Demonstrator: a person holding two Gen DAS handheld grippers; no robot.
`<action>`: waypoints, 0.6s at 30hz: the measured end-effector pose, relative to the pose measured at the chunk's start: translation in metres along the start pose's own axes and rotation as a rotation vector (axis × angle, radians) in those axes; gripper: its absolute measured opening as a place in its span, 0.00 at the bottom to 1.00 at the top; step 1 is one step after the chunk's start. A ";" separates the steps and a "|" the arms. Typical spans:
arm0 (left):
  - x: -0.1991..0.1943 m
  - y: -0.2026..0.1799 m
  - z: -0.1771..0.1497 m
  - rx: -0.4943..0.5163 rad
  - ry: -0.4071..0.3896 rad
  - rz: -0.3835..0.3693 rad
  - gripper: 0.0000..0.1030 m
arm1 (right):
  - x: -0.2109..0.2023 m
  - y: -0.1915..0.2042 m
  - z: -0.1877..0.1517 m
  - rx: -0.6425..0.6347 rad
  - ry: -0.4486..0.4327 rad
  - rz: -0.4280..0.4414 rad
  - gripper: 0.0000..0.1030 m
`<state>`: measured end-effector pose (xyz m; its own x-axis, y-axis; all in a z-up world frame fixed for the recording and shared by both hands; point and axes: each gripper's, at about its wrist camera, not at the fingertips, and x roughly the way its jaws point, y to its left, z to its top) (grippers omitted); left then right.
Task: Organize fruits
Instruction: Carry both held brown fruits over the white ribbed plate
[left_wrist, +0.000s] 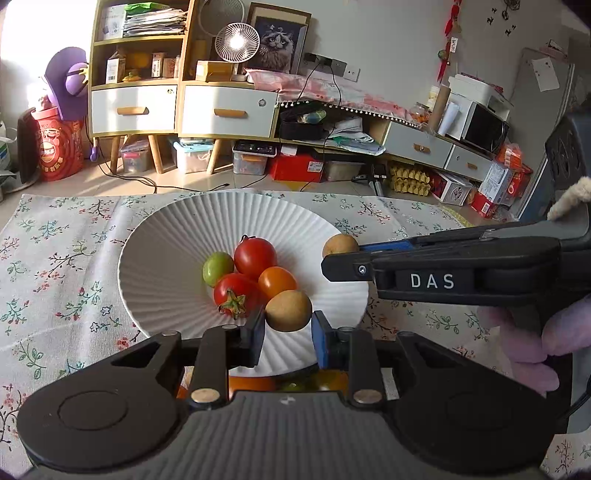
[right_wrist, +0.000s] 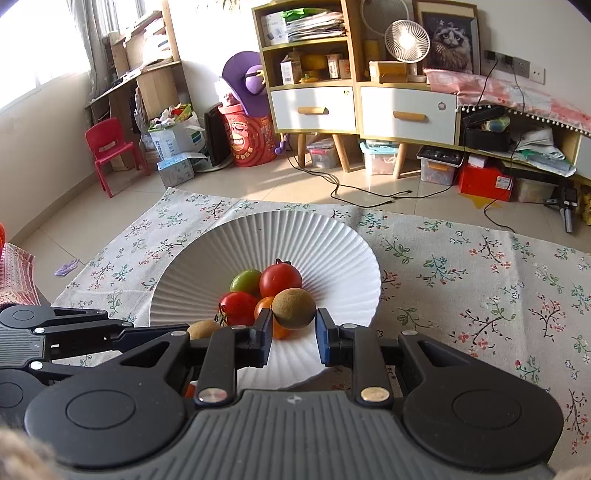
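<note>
Nearest, the left gripper has its blue-padded fingers pinching a small round brown fruit, held over the near part of a white ribbed plate. The plate sits on a floral cloth spread over the bench.

The right gripper comes in from the right side of the plate, a little farther out. Its fingers pinch a second brown fruit of the same kind, held above the plate's near half. A person's hand in a pale fuzzy sleeve holds this gripper from the right.

In the hollow of the plate lies a tight cluster of small tomatoes. A red tomato with a green stem is nearest, an orange tomato touches it on the right, a green tomato lies to the left, and a second red tomato sits at the far side.

Under the plate's near edge, orange and green fruit show in shadow; their kind cannot be told.

Beyond the cloth is tiled floor with black cables. Farthest, against the wall, stand a wooden shelf unit with white drawers, a small round fan and a framed cat picture.
</note>
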<state>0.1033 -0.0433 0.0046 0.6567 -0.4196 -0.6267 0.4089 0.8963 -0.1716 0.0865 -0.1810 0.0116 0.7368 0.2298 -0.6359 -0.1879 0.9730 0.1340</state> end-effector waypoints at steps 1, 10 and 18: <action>0.003 0.001 0.000 0.000 0.009 0.006 0.24 | 0.003 0.000 0.001 -0.007 0.003 -0.002 0.21; 0.016 0.007 -0.002 -0.030 0.034 0.032 0.24 | 0.027 -0.006 0.006 -0.027 0.045 -0.026 0.21; 0.020 0.005 0.000 -0.033 0.031 0.034 0.24 | 0.036 -0.009 0.007 -0.016 0.058 -0.025 0.22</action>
<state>0.1182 -0.0467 -0.0092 0.6496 -0.3845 -0.6560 0.3654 0.9144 -0.1741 0.1189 -0.1810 -0.0070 0.7022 0.2036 -0.6822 -0.1809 0.9778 0.1055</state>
